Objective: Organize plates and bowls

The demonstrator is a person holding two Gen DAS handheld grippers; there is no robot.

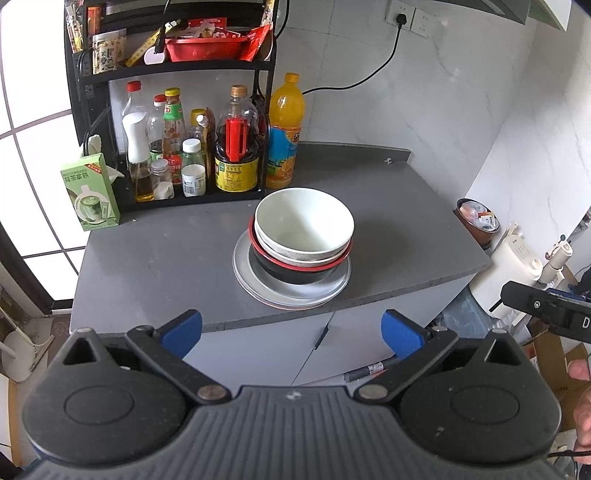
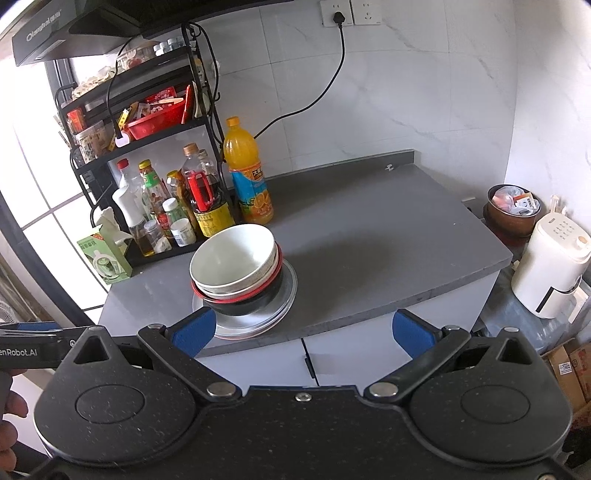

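Grey countertop (image 1: pixel 388 206) runs along a white marbled wall, and near its front edge stands the stack: a white bowl (image 1: pixel 304 223) nested in a speckled pale bowl (image 1: pixel 295 259), that in a red-rimmed black bowl (image 1: pixel 291 275), all on grey plates (image 1: pixel 295 295) whose number cannot be told, since only their rims show. Behind the stack, at the counter's left end, a black rack (image 1: pixel 85 92) holds sauce bottles whose labels are too small to read; an orange drink bottle (image 1: pixel 284 129) stands just beside the rack, and a green tea box (image 1: pixel 90 192) with Chinese characters sits to the rack's left. A black power cord (image 2: pixel 332 74) hangs from a wall socket toward the rack. The left gripper (image 1: pixel 291 332) hovers before the counter's edge, well short of the stack, its blue pads (image 1: pixel 183 332) spread wide with nothing between them. The right gripper (image 2: pixel 303 334) hangs likewise, jaws wide apart and empty, its left pad overlapping the plates' rim in the right wrist view, though contact cannot be judged. Each camera catches the other gripper cut off at the frame's edge; "enRobot.AI" reads on the left one. At the upper left of the right wrist view a range hood (image 2: pixel 66 33) bears a brand too blurred to make out. A white appliance (image 2: pixel 550 269) stands off the counter's right end, with a brown pot (image 2: pixel 511 212) of small packets beside it.
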